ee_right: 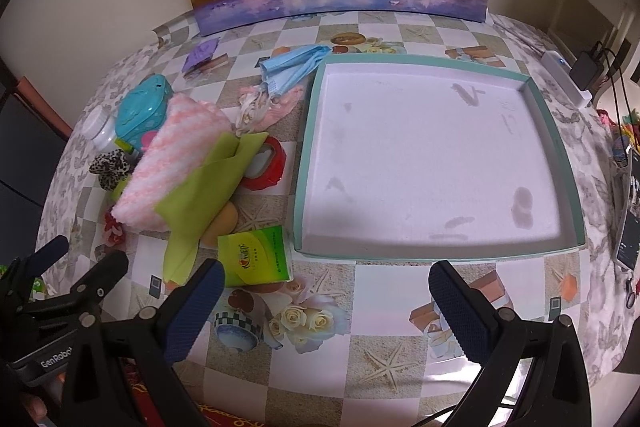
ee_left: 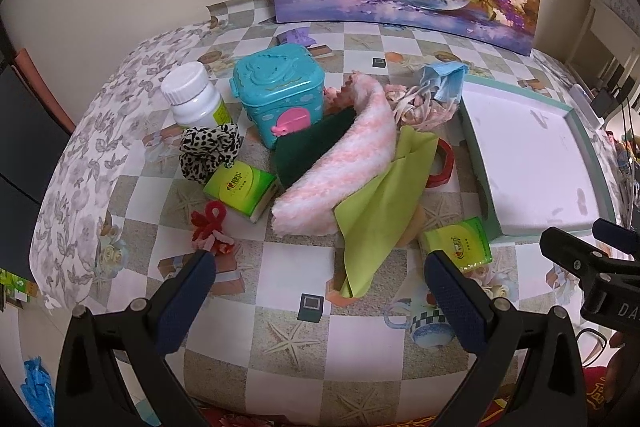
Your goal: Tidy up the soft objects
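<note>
Nothing is gripped: the left gripper (ee_left: pixel 318 277) and the right gripper (ee_right: pixel 326 287) both hover over the checked tablecloth (ee_left: pixel 280 343) with jaws spread wide. The shallow tray (ee_right: pixel 308 151), white-lined with a teal rim, holds nothing. Left of the tray lies the heap: a fluffy pink-and-white towel (ee_left: pixel 340 155), a thin green cloth (ee_left: pixel 380 203) draped over it, and a crumpled blue mask (ee_right: pixel 292 65) beyond. The nearest pick appears to be the green cloth; pinching a bunched fold, not a flat edge, should stop it slipping or dragging the towel.
</note>
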`<state>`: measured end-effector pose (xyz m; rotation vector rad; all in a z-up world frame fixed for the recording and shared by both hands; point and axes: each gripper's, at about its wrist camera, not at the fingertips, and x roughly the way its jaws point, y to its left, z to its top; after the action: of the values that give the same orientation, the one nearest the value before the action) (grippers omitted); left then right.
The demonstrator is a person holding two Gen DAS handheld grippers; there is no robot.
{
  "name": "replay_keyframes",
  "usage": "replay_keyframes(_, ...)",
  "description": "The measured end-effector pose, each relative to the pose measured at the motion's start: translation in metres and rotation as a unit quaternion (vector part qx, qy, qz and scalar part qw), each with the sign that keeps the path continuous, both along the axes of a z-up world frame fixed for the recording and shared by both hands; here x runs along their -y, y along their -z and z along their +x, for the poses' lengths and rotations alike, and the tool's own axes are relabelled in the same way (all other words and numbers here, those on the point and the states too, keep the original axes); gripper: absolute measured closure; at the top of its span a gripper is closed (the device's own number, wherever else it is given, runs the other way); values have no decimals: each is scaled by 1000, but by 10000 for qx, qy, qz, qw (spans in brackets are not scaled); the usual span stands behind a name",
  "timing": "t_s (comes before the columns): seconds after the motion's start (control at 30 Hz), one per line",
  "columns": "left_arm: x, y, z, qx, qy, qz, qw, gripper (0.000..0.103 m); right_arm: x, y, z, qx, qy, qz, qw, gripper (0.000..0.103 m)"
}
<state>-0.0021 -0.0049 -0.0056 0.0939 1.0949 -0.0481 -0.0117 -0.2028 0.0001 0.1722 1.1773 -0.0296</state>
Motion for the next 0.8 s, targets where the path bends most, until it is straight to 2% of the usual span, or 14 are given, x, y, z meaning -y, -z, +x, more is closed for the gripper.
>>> replay_keyframes(0.8,0,3,1,-105,-76,-16,9999,0,0,0,0,3,5,15,10000,0)
